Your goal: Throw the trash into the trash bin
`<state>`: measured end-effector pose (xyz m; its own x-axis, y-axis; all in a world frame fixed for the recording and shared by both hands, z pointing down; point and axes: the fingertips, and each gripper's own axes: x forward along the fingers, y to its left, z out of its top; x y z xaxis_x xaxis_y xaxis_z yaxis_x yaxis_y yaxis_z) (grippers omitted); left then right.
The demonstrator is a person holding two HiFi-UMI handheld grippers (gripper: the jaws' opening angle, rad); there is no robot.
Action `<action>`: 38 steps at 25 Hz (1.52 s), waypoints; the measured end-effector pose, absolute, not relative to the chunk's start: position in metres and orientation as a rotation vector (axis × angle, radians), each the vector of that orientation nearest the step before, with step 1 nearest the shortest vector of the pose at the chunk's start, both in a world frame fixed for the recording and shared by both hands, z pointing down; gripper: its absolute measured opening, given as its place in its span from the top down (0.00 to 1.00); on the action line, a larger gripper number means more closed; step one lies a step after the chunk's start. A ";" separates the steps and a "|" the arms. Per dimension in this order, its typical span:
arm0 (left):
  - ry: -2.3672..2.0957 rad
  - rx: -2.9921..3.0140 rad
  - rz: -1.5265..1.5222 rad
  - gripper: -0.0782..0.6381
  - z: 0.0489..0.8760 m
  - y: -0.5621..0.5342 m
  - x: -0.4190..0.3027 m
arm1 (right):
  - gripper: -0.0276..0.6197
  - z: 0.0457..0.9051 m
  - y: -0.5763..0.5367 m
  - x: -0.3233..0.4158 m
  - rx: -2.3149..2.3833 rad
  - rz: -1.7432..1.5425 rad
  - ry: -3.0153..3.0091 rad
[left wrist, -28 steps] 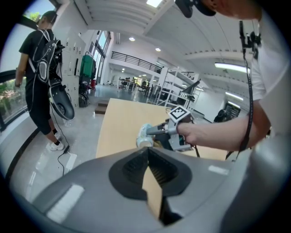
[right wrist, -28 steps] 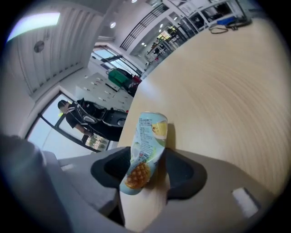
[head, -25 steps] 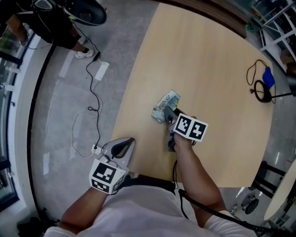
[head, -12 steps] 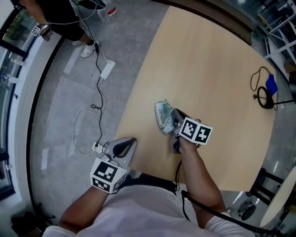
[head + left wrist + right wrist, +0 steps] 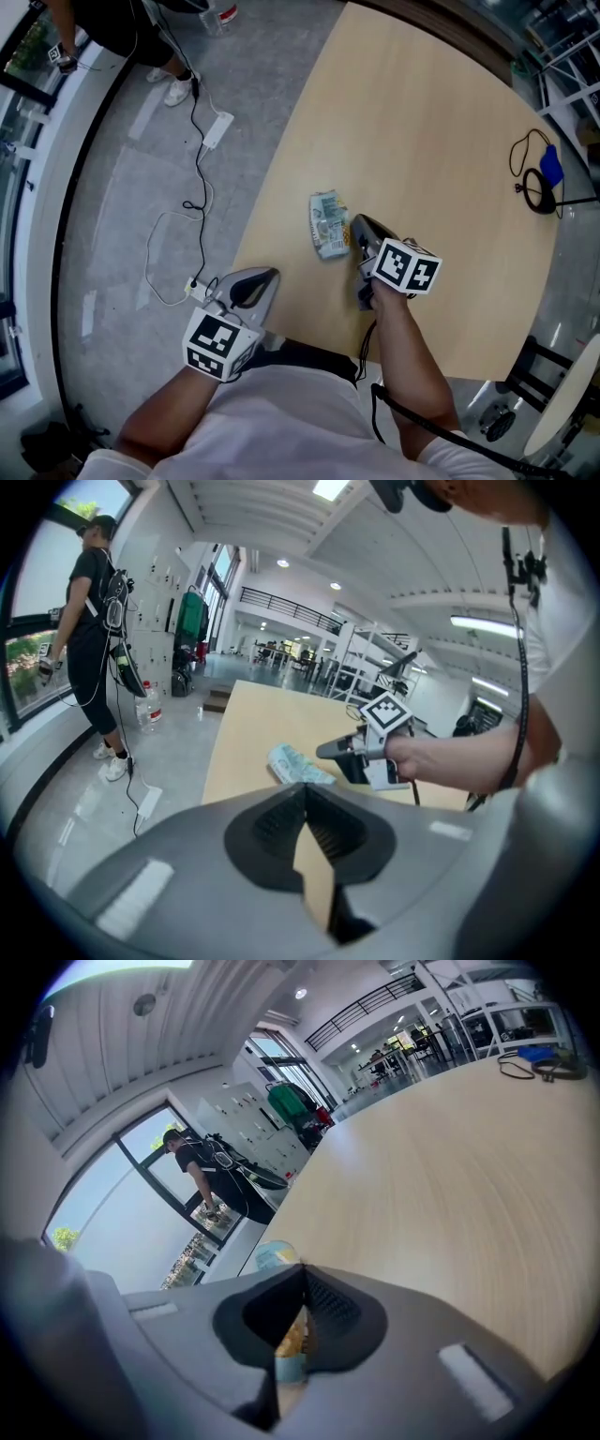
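Right gripper (image 5: 354, 226): its fingers (image 5: 342, 1321) were closed together on the trash (image 5: 326, 225), a crumpled pale blue-green wrapper, pinched at its near end, with the rest projecting beyond the fingertips. The wrapper was over the light wooden counter (image 5: 422, 122), near the curved edge beside the grey floor (image 5: 141, 187); whether it touched the surface could not be told. Left gripper (image 5: 270, 274): its fingers (image 5: 262, 827) met at the tips with nothing between them, held past the counter's edge, well apart from the wrapper.
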<state>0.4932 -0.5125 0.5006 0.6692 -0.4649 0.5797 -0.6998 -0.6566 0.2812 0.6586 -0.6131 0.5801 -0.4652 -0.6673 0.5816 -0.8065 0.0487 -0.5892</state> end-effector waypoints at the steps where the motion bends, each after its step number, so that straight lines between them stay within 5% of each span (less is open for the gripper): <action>1: -0.906 2.388 0.641 0.88 0.501 -0.512 0.493 | 0.95 0.577 -0.613 0.657 1.528 1.388 -2.177; 3: -0.905 2.381 0.638 0.88 0.502 -0.511 0.494 | 0.62 0.573 -0.613 0.650 1.487 1.380 -2.197; 6: -0.893 2.387 0.638 0.88 0.503 -0.509 0.498 | 0.45 0.573 -0.606 0.637 1.390 1.266 -2.171; 15: -0.911 2.377 0.640 0.88 0.502 -0.507 0.492 | 0.37 0.574 -0.585 0.599 1.194 0.753 -2.068; 25: -0.945 2.341 0.631 0.88 0.503 -0.505 0.484 | 0.31 0.609 -0.593 0.608 1.202 0.933 -1.959; 38: -0.966 2.334 0.619 0.88 0.502 -0.502 0.479 | 0.33 0.624 -0.591 0.612 1.183 0.709 -1.901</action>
